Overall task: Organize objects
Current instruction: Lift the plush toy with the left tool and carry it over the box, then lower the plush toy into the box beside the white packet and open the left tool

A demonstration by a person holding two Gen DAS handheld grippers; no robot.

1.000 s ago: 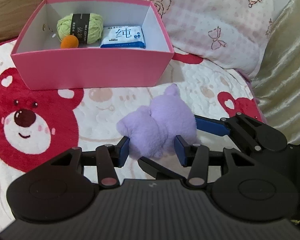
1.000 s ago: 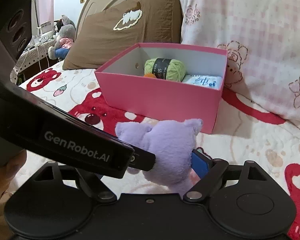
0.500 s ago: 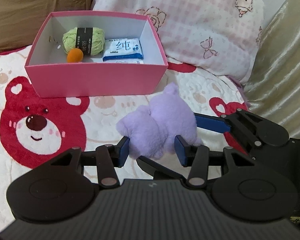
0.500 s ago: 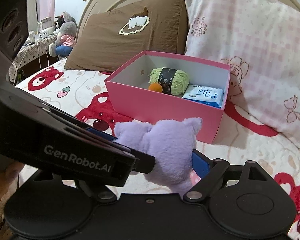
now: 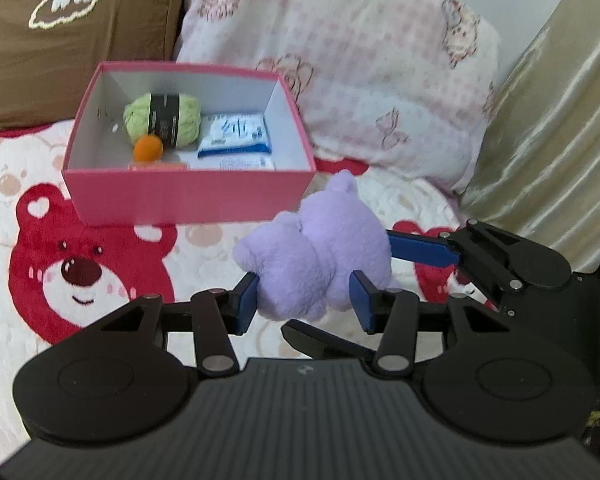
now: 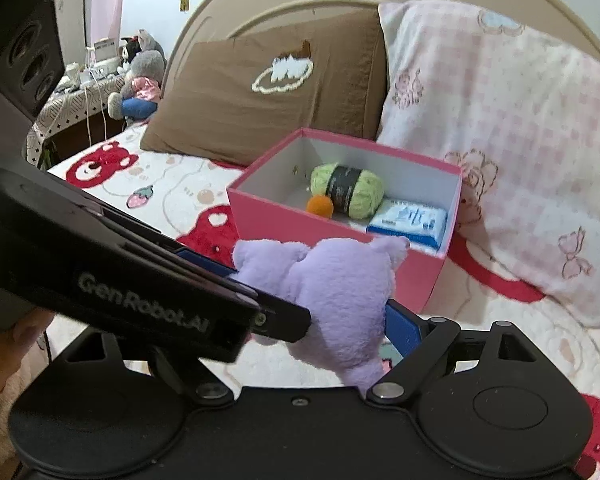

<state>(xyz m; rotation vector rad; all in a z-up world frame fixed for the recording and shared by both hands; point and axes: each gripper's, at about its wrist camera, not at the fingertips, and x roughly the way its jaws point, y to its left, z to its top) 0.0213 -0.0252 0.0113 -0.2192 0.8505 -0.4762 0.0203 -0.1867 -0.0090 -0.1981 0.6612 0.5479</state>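
A purple plush toy (image 5: 316,256) hangs above the bedspread, held from two sides. My left gripper (image 5: 305,300) is shut on its lower part, both blue pads sunk into the fur. My right gripper (image 6: 336,312) grips it across its wider body; one blue finger (image 5: 420,248) presses the toy's right side, and the other is hidden behind the left gripper's housing (image 6: 140,292). Beyond the toy stands an open pink box (image 5: 188,196) holding a green yarn ball (image 5: 162,120), an orange ball (image 5: 149,149) and a blue-white tissue pack (image 5: 236,136).
A brown pillow (image 6: 268,80) and a pink checked pillow (image 5: 360,64) lean behind the box. Shiny beige fabric (image 5: 548,128) rises at the right. The bedspread (image 5: 72,272) shows red bears. A side table with plush toys (image 6: 136,80) stands far left.
Both grippers have risen together with the purple plush toy in them. The box now sits lower and smaller in both views, and more of its inside shows.
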